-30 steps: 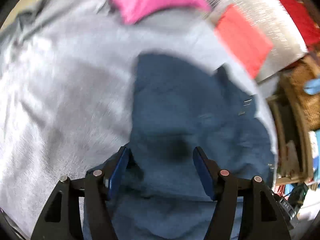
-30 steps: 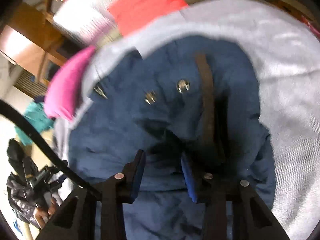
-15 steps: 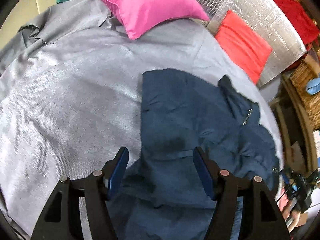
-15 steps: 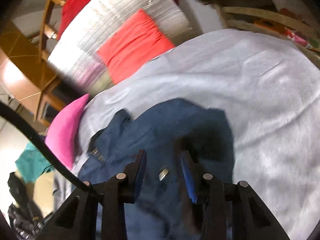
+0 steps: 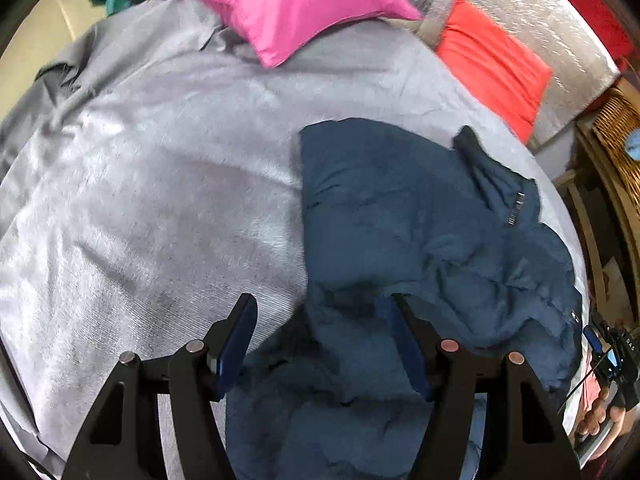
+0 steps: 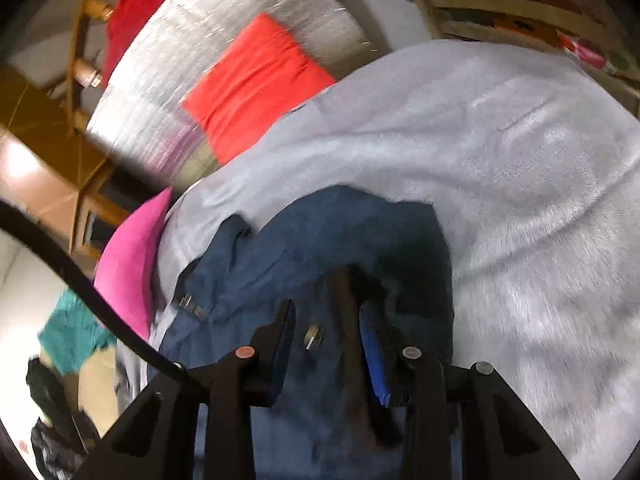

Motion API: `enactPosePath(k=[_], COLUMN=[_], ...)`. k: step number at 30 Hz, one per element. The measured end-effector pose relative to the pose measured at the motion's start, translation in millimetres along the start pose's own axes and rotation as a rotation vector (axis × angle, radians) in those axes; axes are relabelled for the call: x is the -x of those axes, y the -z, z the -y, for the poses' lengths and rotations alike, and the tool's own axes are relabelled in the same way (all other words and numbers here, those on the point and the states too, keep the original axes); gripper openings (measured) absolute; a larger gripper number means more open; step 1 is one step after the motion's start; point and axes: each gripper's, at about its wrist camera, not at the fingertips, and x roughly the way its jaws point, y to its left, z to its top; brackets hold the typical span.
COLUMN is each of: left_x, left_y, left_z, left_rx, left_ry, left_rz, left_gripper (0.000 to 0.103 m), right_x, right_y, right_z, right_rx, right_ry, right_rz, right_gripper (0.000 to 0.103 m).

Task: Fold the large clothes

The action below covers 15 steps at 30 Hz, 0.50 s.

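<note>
The navy padded jacket (image 5: 400, 220) is lying rumpled on the grey bedspread (image 5: 160, 200), toward its right side below the pillows. It is looking soft, bulky and springy, probably slippery, so thick hems or the snap placket are offering the surest hold. The left gripper (image 5: 322, 344) is hovering with fingers spread over the near edge; the right gripper (image 6: 326, 344) is straddling the placket, fingers apart, not yet pinching

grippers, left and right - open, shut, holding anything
left gripper: open, holding nothing, over the blue jacket.
right gripper: open, jaws astride jacket fabric, not clamped.
</note>
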Motion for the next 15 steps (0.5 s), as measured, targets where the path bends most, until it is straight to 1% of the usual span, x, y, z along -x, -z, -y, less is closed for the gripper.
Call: enactPosePath(k=[3,6,8,9,11,13,15], left_x=[3,-9,-17,-20,-20,-14,-5], left_y=[7,14,20,21,20,19,21], left_z=[9,15,16,15,10,7,5], left_rx=[-0.051,-0.097,-0.118,-0.119,-0.102,-0.084,-0.085], left_ry=[-0.012,-0.048,-0.075,-0.082,-0.069,-0.056,-0.050], left_rz=[-0.001,-0.045,-0.069,-0.075,-0.074,-0.064,-0.043], left_gripper=[0.068,0.068,0.069,0.072,0.072,0.072,0.072], right_x=[8,5,-11,-15,-14,-2,14], right_y=[19,37,50,55,58,59,61], right_z=[-12,-15,-15,-14,-15,-14,-10], right_rx=[0.078,0.094,0.117,0.122,0.131,0.116,0.105], right_ry=[0.015,0.011,0.041,0.050,0.058,0.032,0.015], right_rz=[-0.043,-0.112,-0.168,-0.179,-0.173,-0.166,-0.141], right_gripper=[0.036,0.036,0.036,0.035,0.034,0.037,0.037])
